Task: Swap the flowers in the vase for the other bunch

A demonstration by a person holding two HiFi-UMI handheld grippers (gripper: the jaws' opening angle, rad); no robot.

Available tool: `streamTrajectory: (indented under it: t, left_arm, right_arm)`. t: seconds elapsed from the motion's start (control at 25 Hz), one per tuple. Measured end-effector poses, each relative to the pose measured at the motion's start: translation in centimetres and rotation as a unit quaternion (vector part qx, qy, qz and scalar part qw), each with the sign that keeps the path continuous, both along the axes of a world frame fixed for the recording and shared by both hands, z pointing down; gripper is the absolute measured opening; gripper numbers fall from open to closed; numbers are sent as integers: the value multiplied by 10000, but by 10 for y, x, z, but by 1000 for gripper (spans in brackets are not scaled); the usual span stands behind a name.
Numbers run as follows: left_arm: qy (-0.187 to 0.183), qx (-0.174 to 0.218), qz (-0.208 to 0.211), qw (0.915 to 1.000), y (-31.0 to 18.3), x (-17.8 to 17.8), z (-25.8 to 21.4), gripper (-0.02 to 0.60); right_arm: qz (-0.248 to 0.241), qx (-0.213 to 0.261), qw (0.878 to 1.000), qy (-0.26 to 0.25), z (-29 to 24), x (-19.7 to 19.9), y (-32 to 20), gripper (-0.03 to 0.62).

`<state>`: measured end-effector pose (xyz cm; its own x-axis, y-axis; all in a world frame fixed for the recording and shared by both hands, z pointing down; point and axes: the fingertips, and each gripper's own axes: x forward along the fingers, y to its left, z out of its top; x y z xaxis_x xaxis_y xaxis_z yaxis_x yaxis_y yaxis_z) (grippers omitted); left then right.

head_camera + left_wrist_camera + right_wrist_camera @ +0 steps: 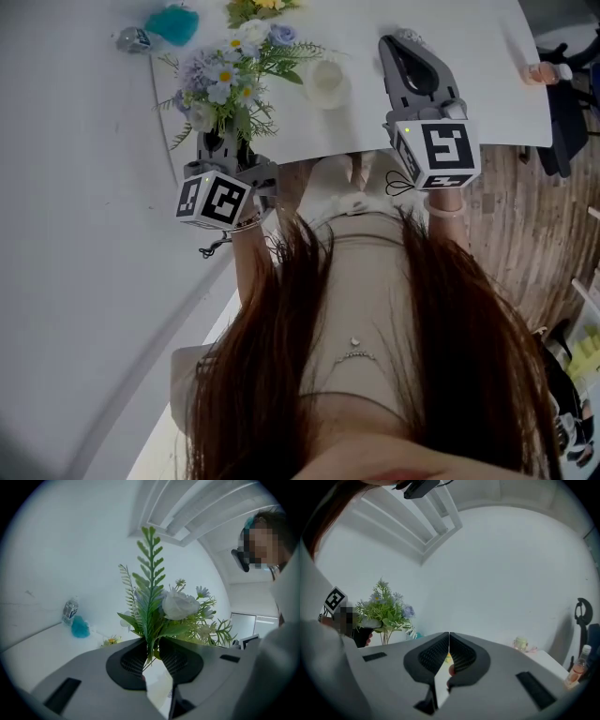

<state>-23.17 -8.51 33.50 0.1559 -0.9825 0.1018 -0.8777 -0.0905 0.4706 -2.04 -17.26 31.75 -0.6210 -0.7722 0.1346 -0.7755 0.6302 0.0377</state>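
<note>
My left gripper (228,142) is shut on the stems of a bunch of white and pale blue flowers (225,80) with green fern leaves, held over the left part of the white table (450,28). In the left gripper view the stems (150,654) pass between the pads and a white rose (179,604) stands above them. A pale translucent vase (326,82) stands on the table just right of the bunch, with nothing showing in it. A yellow bunch (258,7) lies at the far edge. My right gripper (403,42) hovers right of the vase, shut and holding nothing (449,637).
A teal object (173,24) and a small bottle (134,39) lie at the table's far left. A bottle with an orange label (548,72) stands at the right edge, a dark chair (567,122) beside it. A small jar (520,643) shows in the right gripper view.
</note>
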Motion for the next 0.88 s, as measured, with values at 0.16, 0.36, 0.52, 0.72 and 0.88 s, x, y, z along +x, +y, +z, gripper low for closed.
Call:
streamTrajectory:
  t: [0.16,0.36,0.52,0.72,0.88]
  left_arm:
    - [-19,-208,-43,9998,-2,-3,17,83]
    - [-4,-487,-49,9988,-4,-5,36,83]
    - [11,-641,-35,9979,-5,-7,48,83]
    - [-47,-876,-12,9961,-9,-7,66,83]
    - [-43,-1036,-2,9946,-14,-7,79,83]
  right_arm:
    - [21,-10,10000,91,4,0,1,28]
    - [45,-27,9999,145,6,0,-1,28]
    - [61,-22,9998,191,6,-3,0,28]
    - [100,-35,9996,247,10,-3,-3,28]
    - [126,-60,9995,278,13,-2,-9,28]
